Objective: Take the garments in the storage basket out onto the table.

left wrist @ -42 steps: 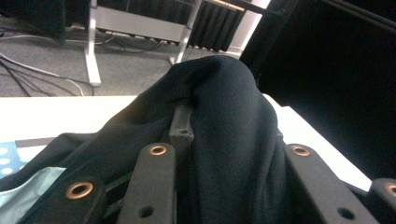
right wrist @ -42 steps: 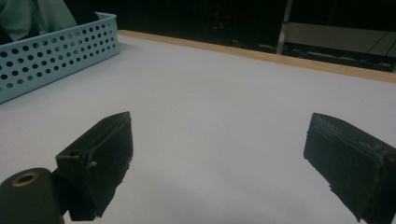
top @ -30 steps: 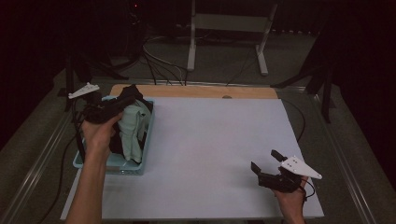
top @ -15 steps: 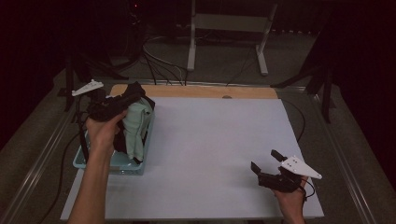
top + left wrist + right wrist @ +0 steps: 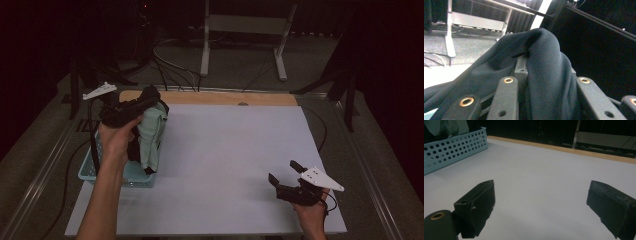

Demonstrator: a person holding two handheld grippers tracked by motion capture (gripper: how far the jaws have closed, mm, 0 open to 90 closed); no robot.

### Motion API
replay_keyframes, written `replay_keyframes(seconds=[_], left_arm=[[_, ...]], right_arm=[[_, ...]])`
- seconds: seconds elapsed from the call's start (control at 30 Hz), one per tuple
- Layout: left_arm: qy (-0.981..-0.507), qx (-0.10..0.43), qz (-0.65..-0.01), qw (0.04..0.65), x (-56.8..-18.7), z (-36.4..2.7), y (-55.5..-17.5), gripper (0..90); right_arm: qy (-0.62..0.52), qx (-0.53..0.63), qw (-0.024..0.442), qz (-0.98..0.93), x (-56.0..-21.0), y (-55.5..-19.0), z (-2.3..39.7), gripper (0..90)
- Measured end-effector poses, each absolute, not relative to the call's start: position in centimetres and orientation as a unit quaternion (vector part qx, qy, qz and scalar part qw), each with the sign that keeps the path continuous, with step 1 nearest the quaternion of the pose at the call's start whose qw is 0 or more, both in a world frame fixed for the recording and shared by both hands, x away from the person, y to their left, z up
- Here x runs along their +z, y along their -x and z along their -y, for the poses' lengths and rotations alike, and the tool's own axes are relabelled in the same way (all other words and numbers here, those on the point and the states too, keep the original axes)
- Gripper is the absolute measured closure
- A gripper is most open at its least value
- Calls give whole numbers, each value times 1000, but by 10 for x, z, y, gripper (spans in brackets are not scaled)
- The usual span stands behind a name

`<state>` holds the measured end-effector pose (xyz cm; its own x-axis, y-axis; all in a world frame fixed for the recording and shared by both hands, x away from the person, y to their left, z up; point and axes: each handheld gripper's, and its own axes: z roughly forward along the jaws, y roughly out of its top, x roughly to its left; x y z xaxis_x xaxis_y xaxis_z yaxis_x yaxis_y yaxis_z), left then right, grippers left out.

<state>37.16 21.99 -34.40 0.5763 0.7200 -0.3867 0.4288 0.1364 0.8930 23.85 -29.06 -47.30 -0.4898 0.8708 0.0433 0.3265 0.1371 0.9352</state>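
A black cloth (image 5: 148,95) is draped over my left gripper (image 5: 141,103), which is held above a light blue perforated basket (image 5: 125,177) at the table's left edge. In the left gripper view the black cloth (image 5: 544,57) lies bunched between and over the jaws, which are shut on it. A pale green cloth (image 5: 152,135) hangs beside it, down into the basket. My right gripper (image 5: 284,171) rests low over the white tabletop near the front right. Its jaws (image 5: 544,197) stand wide apart with nothing between them.
The white table surface (image 5: 225,145) spreads between the two grippers, with a wooden strip (image 5: 210,98) along its far edge. In the right gripper view the basket (image 5: 454,147) is far off to the left. A metal stand (image 5: 240,30) and cables lie on the floor behind the table.
My left gripper has lifted slightly up and away with the black cloth. The right gripper has not moved.
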Motion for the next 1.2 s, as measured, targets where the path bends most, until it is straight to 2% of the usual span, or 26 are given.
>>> replay_keyframes(seconds=[0.53,1.2], left_arm=[[-660,106,-414,618,-333,-189,-376,691],[-659,72,-396,636,-338,-161,-383,690]], right_arm=[[-427,501,272,-702,-473,-239,292,79],[-427,502,273,-701,-473,-239,293,79]])
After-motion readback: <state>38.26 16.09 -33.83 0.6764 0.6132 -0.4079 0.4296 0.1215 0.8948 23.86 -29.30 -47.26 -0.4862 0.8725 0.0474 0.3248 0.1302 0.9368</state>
